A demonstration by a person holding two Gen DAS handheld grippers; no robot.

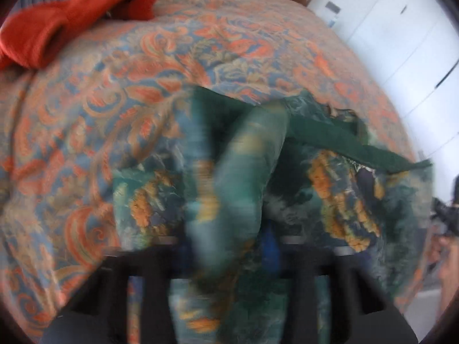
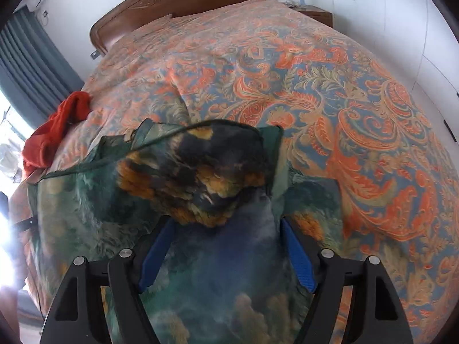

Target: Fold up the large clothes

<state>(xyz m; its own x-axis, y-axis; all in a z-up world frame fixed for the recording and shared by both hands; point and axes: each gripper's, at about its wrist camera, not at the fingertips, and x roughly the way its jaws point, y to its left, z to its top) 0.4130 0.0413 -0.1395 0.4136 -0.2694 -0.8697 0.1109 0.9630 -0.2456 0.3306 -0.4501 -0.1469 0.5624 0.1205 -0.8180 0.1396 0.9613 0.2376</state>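
garment: green floral cloth (image 2: 86, 200) with orange blooms, rumpled on the near part of the bed (image 2: 358, 109), dark green hem band (image 1: 344, 140) running across its far side
handling: judged light, thin, floppy, likely a bit slick; no stiffness, a fold sags if held at one point only
where to grip: hem band or corners, one per hand, pulled taut
left tongs (image 1: 229, 243): blurred; clenched, a fold of the cloth rises right between the jaws, looks pinched
right tongs (image 2: 226, 246): blue pads (image 2: 298, 255) apart, cloth bunched between them; can't tell if they press on it
edges: left bed edge just beside the cloth
room: wide bedspread free ahead and to the right
obstacle: red garment (image 2: 57, 132) far left near the edge, apart from the cloth
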